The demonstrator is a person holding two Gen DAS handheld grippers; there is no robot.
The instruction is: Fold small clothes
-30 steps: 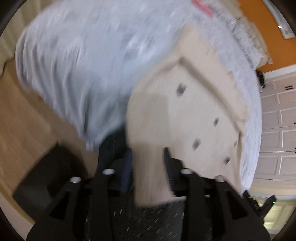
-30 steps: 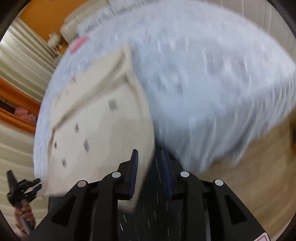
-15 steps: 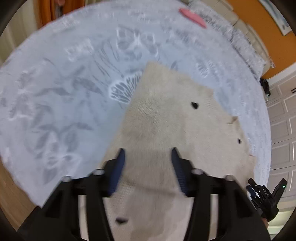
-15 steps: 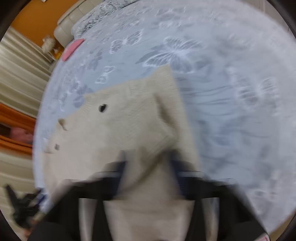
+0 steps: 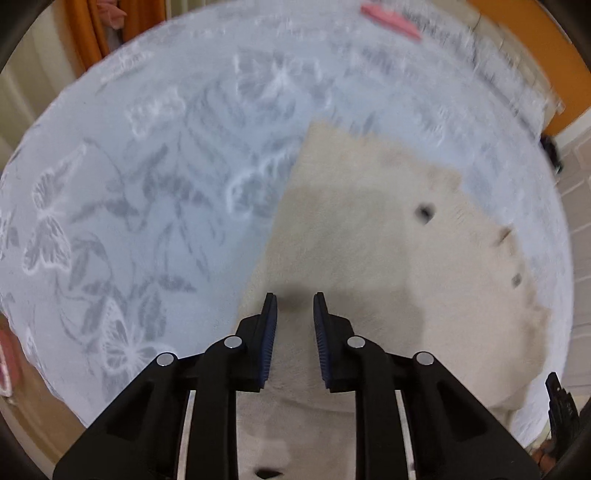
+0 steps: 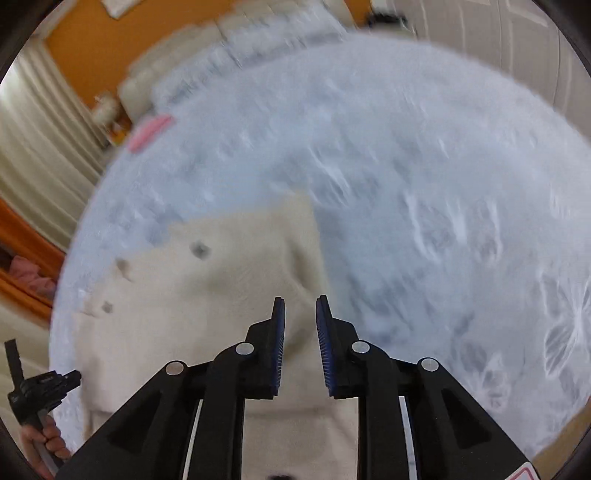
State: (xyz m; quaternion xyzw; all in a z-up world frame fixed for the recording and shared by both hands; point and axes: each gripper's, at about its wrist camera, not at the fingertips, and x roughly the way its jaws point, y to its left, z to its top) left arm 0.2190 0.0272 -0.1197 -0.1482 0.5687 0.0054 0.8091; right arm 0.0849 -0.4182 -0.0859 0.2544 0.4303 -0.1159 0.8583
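Note:
A cream knit garment with small dark spots lies spread on a pale blue butterfly-print bedspread. My left gripper is open and empty just above the garment's near left part. In the right wrist view the same garment lies at lower left, and my right gripper is open and empty above its near right edge. The other gripper shows at each view's lower outer corner. Both views are blurred.
A pink item lies at the far side of the bed; it also shows in the right wrist view. Orange wall and curtains ring the bed. Wooden floor shows past the bed's near edge.
Both grippers carried the garment up over the bed, laid it down and let go. Their jaws, shut on the cloth a second ago, now stand open above it.

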